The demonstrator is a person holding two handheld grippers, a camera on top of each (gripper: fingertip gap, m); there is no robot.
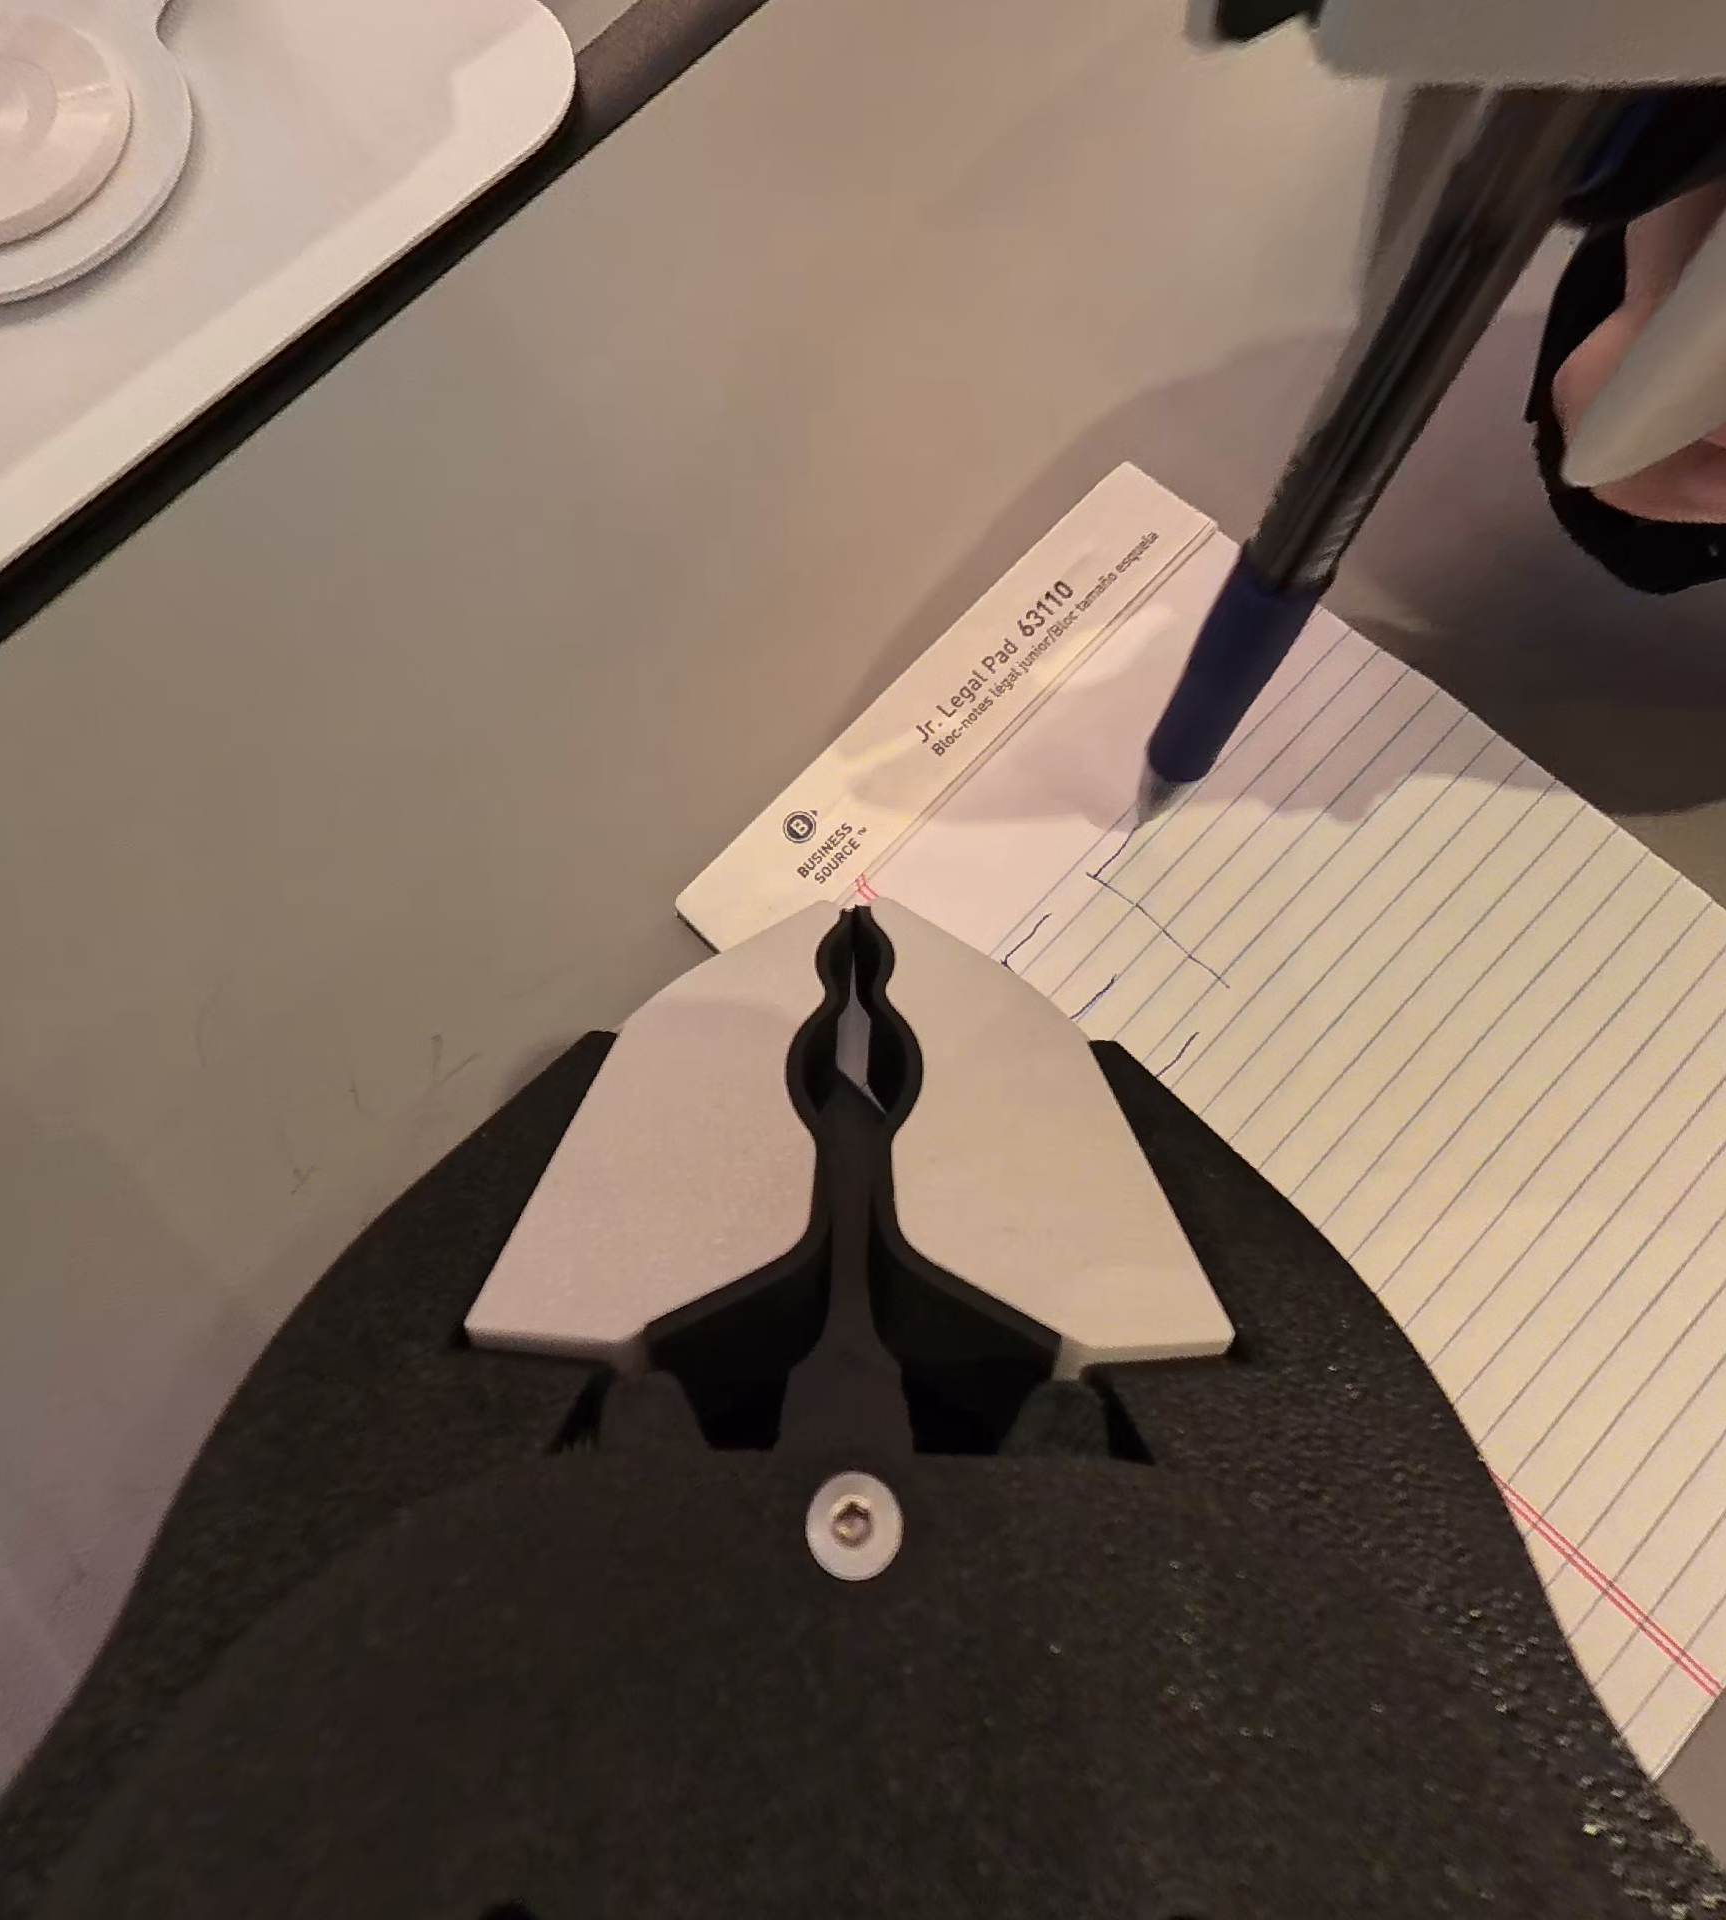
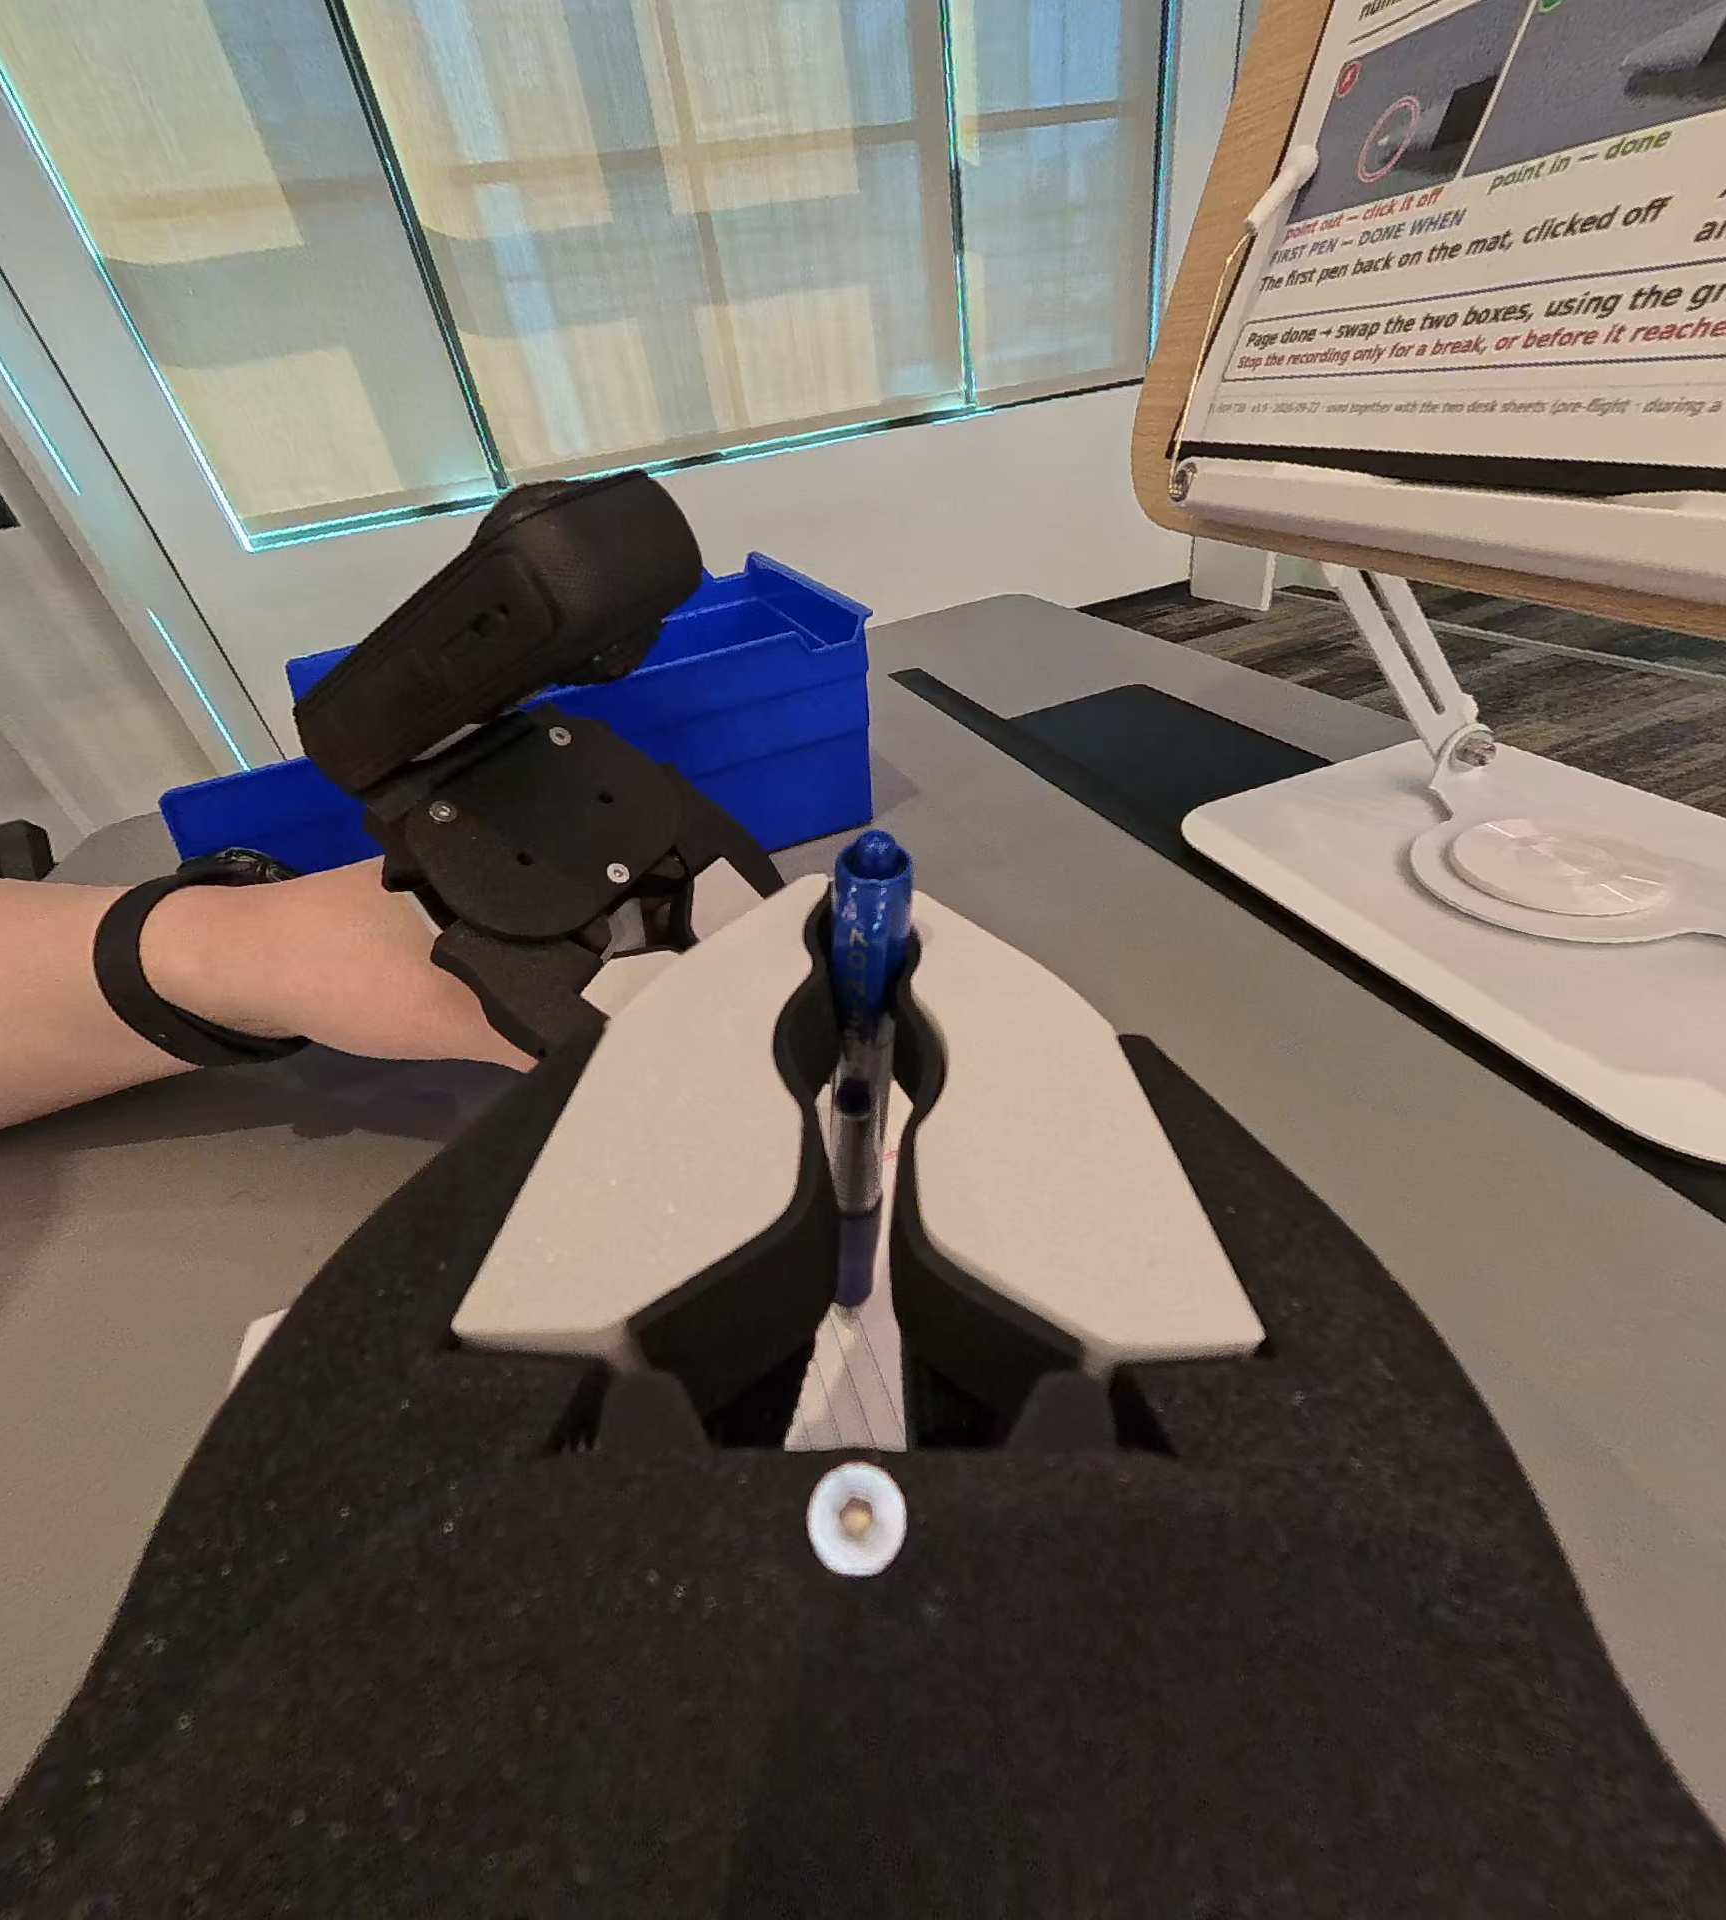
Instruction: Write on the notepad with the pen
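Observation:
A white lined notepad (image 1: 1461, 1091) lies on the grey table, with a few thin blue pen strokes near its top. My left gripper (image 1: 857, 914) is shut and empty, its tips resting on the pad's top left corner. A blue pen (image 1: 1223, 675) slants down from the upper right, its tip touching the paper just under the pad's header strip. My right gripper (image 2: 864, 914) is shut on this pen (image 2: 864, 1039), which stands upright between the fingers with its blue cap end up. A strip of lined paper (image 2: 854, 1392) shows below.
A white stand base (image 1: 111, 208) sits at the table's far left corner; it also shows in the right wrist view (image 2: 1513, 935), carrying a tilted board with printed sheets (image 2: 1513, 260). A blue bin (image 2: 734, 707) stands behind the left gripper's body (image 2: 526, 779) and the person's forearm (image 2: 215, 987). The grippers' ends are close to 11 cm from one another.

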